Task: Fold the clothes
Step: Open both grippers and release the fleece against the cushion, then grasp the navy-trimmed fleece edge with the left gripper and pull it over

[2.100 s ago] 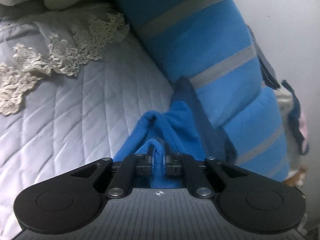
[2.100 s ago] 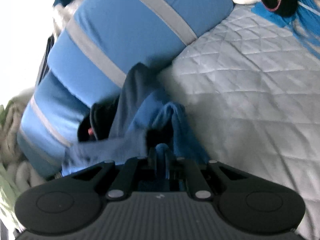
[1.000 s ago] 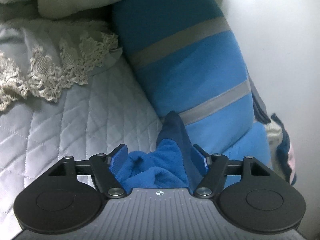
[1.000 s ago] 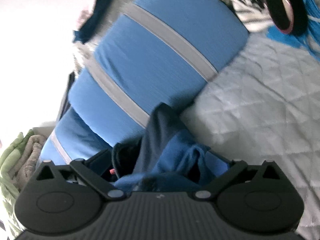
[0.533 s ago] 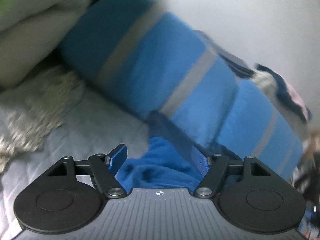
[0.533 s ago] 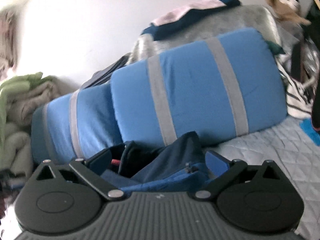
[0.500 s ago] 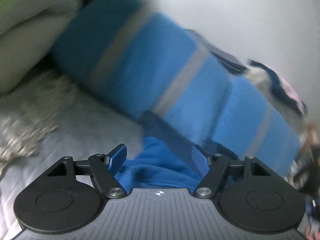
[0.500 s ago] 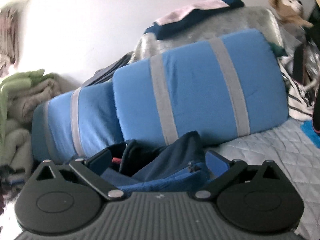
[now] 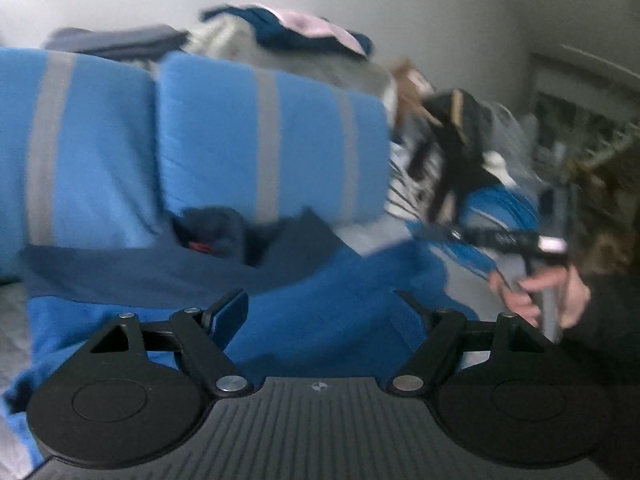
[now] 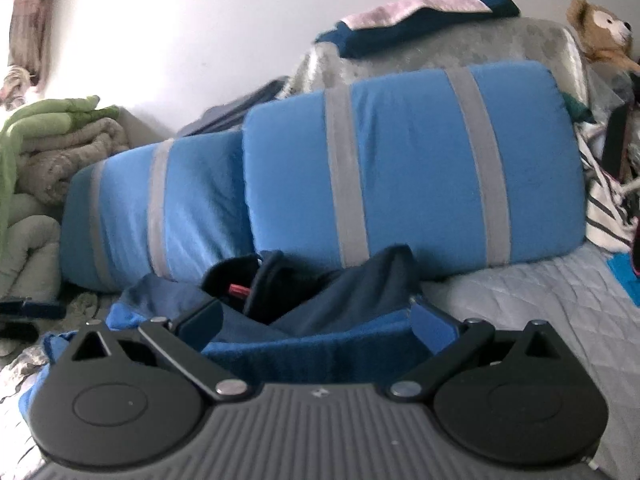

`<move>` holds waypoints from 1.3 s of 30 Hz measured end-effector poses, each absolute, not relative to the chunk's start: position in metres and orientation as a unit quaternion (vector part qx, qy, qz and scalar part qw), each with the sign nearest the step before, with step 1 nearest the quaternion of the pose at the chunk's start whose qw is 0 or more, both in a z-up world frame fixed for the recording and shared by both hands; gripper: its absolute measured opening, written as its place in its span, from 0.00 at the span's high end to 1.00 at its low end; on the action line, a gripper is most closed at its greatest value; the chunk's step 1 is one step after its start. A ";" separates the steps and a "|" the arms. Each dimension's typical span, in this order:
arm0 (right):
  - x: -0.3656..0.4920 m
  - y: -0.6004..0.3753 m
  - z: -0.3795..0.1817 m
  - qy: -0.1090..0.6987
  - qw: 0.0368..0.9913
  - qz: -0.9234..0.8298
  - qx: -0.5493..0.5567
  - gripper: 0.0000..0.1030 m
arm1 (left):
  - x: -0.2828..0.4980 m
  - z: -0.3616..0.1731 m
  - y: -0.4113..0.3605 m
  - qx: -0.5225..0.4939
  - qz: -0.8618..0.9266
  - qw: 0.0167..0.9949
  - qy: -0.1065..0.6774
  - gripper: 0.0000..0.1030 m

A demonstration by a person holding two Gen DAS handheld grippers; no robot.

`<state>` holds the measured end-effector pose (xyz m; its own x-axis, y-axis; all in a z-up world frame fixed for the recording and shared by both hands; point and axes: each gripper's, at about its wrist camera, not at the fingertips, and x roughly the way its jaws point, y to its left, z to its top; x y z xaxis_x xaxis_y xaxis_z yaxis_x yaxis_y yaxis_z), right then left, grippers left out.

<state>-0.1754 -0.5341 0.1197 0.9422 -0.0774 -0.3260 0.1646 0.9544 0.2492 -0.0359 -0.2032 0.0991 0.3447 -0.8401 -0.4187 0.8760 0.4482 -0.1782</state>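
Blue garment [image 10: 304, 348], folded with navy lining up, lies on grey quilt [image 10: 540, 300] at 6 o'clock of two striped pillows [image 10: 408, 168]. Left gripper [image 9: 320, 312] opening, fingers wide apart, cloth between but untouched by pads. Right gripper [image 10: 316, 320] spread wide too, garment edge between fingers, pads not pressing. At 3 o'clock in left view, a hand [image 9: 540, 292] on the other tool's handle. Green blanket [image 10: 48, 120] at 9 o'clock, teddy [image 10: 604, 28] at 2 o'clock in right view.
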 end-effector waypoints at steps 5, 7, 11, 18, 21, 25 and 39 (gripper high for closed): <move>-0.176 -0.539 0.119 0.160 0.972 -0.065 0.162 0.00 | -0.034 0.088 -0.220 0.067 -0.553 0.788 0.263 0.25; -0.178 -0.539 0.120 0.155 0.972 -0.068 0.163 0.00 | -0.030 0.084 -0.222 0.061 -0.548 0.788 0.273 0.27; -0.178 -0.540 0.122 0.154 0.972 -0.077 0.157 0.00 | -0.026 0.081 -0.223 0.071 -0.513 0.811 0.272 0.84; -0.172 -0.557 0.114 0.189 0.962 -0.147 0.131 0.00 | -0.015 0.074 -0.239 0.111 -0.420 0.862 0.262 0.90; -0.167 -0.576 0.108 0.203 0.952 -0.159 0.165 0.00 | -0.013 0.069 -0.255 0.145 -0.402 0.867 0.257 0.90; -0.155 -0.607 0.097 0.227 0.938 -0.149 0.217 0.00 | -0.002 0.061 -0.267 0.176 -0.372 0.873 0.263 0.90; -0.124 -0.693 0.033 0.284 0.849 -0.028 0.445 0.21 | 0.024 0.031 -0.279 0.215 -0.337 0.873 0.280 0.89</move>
<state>-0.1241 -0.6935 0.0330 0.8370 0.2063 -0.5068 0.3000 0.6016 0.7403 0.0239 -0.2794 0.0312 0.6161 -0.4674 -0.6339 0.7084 0.6807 0.1866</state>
